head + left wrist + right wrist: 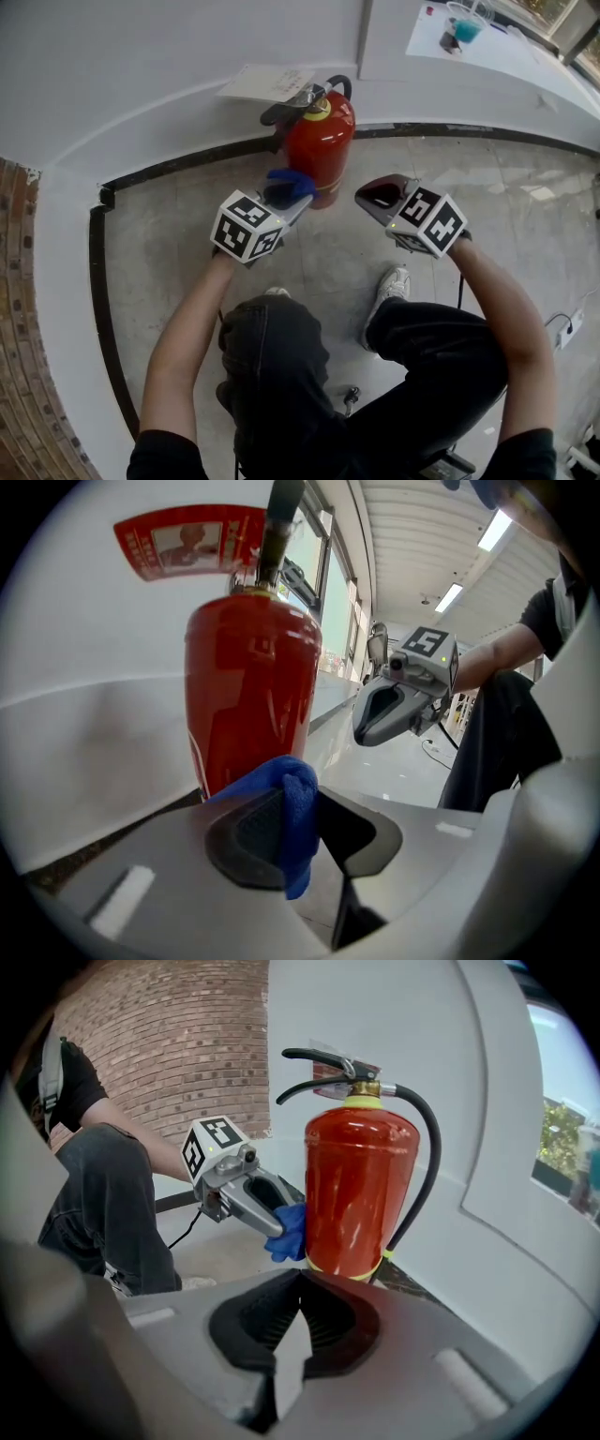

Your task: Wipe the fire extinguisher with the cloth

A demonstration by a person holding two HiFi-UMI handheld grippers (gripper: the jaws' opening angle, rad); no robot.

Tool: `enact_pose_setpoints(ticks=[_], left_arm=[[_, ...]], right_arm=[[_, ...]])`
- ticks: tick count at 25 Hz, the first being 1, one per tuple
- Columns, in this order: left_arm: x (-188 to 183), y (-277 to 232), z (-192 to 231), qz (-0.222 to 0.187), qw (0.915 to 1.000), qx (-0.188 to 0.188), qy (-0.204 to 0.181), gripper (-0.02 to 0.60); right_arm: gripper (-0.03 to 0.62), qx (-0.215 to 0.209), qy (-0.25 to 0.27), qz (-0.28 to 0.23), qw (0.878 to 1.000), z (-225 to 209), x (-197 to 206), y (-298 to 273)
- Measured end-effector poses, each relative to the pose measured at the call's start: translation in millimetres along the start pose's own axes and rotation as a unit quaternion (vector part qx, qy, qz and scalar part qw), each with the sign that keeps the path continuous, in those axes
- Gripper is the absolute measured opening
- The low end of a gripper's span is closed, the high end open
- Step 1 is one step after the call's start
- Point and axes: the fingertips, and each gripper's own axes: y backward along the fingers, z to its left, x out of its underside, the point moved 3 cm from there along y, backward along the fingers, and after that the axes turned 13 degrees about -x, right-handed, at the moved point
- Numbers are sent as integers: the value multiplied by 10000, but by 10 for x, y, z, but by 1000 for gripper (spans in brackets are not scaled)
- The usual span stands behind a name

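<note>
Red fire extinguisher (321,141) stood upright on the floor (169,244) at its far edge, right against the white wall (141,56), w/ its black hose running down the wall side. Left tool (305,832) was pinching a blue cloth (291,808) btwn its pads, a wad of it sticking out past the tips. From the right tool's camera that wad sat at the lower part of the cylinder, on the side facing the person; touching or v. nearly, hard to say which. Right tool (295,1321) was pressed together at the tips w/ nothing in it, hanging just beside the extinguisher's other flank, not on it.

Step in hand, prob.: wiping the body, cloth low on one side. How much was already clean couldn't be judged.

Next move called for a firm pinch so the cloth didn't slip out, the wad pressed flat on the curved metal, then strokes along and round it, incl. the top and hose side. Extinguisher was tall and free-standing, so a sideways push could rock it. The empty right tool could brace it, e.g. near the handle (319,1068).
</note>
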Motion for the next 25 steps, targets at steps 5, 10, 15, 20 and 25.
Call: enact_pose_setpoints(ticks=[5, 10, 15, 20, 25], left_arm=[[389, -284, -46, 128, 9996, -114, 235, 96], [613, -464, -50, -60, 9984, -112, 544, 95], [960, -708, -35, 387, 9962, -133, 770, 94], [1226, -876, -35, 778, 9932, -112, 863, 94], [1448, -954, 92, 1113, 9882, -308, 1002, 95]], right_arm=[[3, -1, -194, -29, 9998, -45, 113, -35], [3, -161, -357, 102, 9992, 19, 321, -110], [3, -250, -465, 291, 9982, 45, 515, -180], [3, -346, -575, 368, 9971, 97, 641, -217], [3, -359, -615, 374, 9968, 88, 672, -232]])
